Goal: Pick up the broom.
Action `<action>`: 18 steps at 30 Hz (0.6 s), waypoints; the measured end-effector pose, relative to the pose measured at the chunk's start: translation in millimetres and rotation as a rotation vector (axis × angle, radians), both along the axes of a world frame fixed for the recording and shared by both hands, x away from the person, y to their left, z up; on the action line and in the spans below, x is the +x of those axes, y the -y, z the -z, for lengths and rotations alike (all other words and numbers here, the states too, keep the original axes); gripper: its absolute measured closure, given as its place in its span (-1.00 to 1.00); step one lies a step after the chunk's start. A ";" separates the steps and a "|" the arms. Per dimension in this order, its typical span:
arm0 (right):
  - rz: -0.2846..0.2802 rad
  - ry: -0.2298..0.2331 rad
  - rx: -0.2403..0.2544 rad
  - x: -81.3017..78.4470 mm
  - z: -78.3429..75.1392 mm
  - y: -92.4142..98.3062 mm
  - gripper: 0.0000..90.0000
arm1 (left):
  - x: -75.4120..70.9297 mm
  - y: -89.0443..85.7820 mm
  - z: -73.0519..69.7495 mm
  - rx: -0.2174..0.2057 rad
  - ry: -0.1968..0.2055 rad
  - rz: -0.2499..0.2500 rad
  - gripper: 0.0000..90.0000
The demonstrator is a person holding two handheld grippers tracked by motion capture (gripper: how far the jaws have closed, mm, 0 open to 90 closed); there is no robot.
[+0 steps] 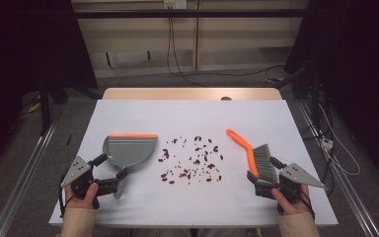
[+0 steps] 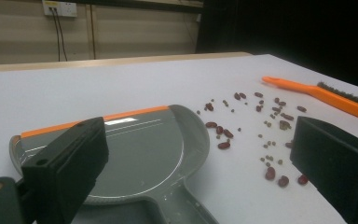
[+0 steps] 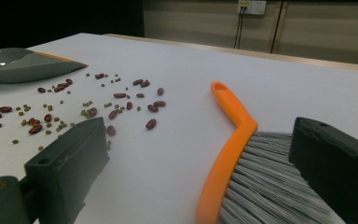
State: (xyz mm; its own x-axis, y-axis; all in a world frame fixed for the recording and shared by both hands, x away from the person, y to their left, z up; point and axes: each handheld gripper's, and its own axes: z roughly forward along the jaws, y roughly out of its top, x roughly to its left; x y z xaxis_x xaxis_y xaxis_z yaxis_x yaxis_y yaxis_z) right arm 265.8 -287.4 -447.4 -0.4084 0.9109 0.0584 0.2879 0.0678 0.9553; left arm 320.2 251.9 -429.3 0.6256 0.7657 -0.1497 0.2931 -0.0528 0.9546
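A grey dustpan with an orange front lip lies at the table's left. Its handle runs back between the jaws of my left gripper, which stands open and touches nothing. Red beans and small green ones are scattered across the middle of the table. An orange-handled brush lies at the right. Its grey bristles sit between the jaws of my right gripper, which is open; the left jaw stands well off the orange spine.
The white table has bare surface behind the beans and along the front edge. Dark stands and cables lie on the floor around it. A wall socket with cables hangs at the back.
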 end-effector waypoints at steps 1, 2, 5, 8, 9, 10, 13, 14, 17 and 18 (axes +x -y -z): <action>0.002 0.000 -0.001 0.1 0.0 -0.1 -0.91 | 0.3 -0.3 0.1 0.002 -0.002 0.003 -0.91; 0.002 0.000 -0.001 0.1 0.0 -0.1 -0.91 | 0.5 -0.1 0.4 0.004 -0.003 0.002 -0.91; -0.002 -0.002 -0.002 0.6 -0.2 -0.2 -0.91 | 0.9 0.5 0.2 0.004 -0.006 0.005 -0.91; 0.002 -0.003 0.001 1.5 -1.6 0.9 -0.91 | 1.1 1.3 -0.5 0.005 -0.001 0.009 -0.91; 0.002 -0.002 -0.001 2.0 -1.8 1.1 -0.90 | 1.2 1.4 -0.7 0.008 0.002 0.010 -0.91; 0.002 -0.003 -0.003 2.6 -2.1 1.3 -0.90 | 1.3 1.6 -0.9 0.007 0.002 0.010 -0.91; -0.005 -0.008 -0.004 4.6 -3.2 1.6 -0.91 | 1.8 1.8 -0.9 0.003 0.000 0.011 -0.91; -0.001 -0.004 -0.006 7.1 -4.8 1.6 -0.91 | 2.0 1.8 -0.9 0.006 0.000 0.012 -0.91; -0.002 -0.021 0.001 12.1 -6.8 0.3 -0.92 | 2.3 1.5 -0.7 0.008 -0.003 0.012 -0.91; -0.002 -0.021 0.001 12.1 -6.8 0.3 -0.92 | 2.4 1.3 -0.8 0.008 -0.002 0.011 -0.91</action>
State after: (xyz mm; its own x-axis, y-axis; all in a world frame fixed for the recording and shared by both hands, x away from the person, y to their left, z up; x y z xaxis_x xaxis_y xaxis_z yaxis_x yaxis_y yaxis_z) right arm 278.0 -287.7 -440.6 -0.4086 0.9102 0.0684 0.3079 0.0669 0.9490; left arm 322.7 250.6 -428.5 0.6340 0.7597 -0.1447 0.2947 -0.0643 0.9534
